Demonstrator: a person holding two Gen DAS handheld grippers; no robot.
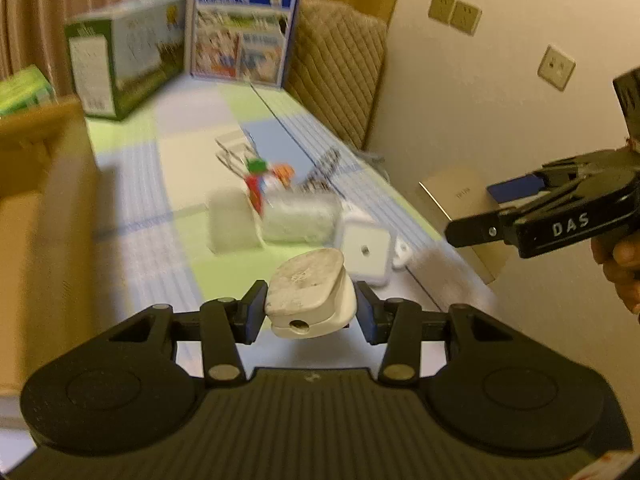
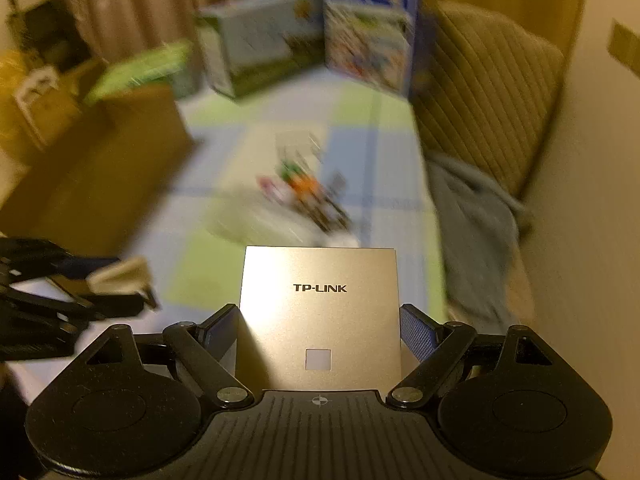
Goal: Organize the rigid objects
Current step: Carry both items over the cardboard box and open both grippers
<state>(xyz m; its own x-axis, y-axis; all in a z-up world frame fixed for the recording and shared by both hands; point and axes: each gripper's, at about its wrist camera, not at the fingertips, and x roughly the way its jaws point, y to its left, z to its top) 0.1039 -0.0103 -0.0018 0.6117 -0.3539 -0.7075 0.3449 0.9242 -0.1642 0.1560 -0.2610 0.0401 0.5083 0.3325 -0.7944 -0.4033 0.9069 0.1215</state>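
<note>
My left gripper (image 1: 311,309) is shut on a scuffed white plug adapter (image 1: 306,290) and holds it above the checked tablecloth (image 1: 160,216). From the right wrist view this gripper is a blur at the left edge, with the white adapter (image 2: 120,276) still in it. My right gripper (image 2: 320,330) grips a flat champagne-coloured TP-LINK panel (image 2: 320,280) by its two side edges, both blue pads (image 2: 418,332) against it. The left wrist view has the right gripper (image 1: 480,212) at the right with the panel (image 1: 452,196) in it, near the table's right edge, and a hand behind it.
On the cloth lie two frosted white blocks (image 1: 232,220), a white square box (image 1: 366,250), wire clips (image 1: 236,152) and small coloured pieces (image 1: 260,176). A brown carton (image 1: 44,216) stands at the left, and a green box (image 1: 124,52) and a blue box (image 1: 244,24) at the back. A quilted chair (image 1: 340,68) and grey cloth (image 2: 476,224) are on the right.
</note>
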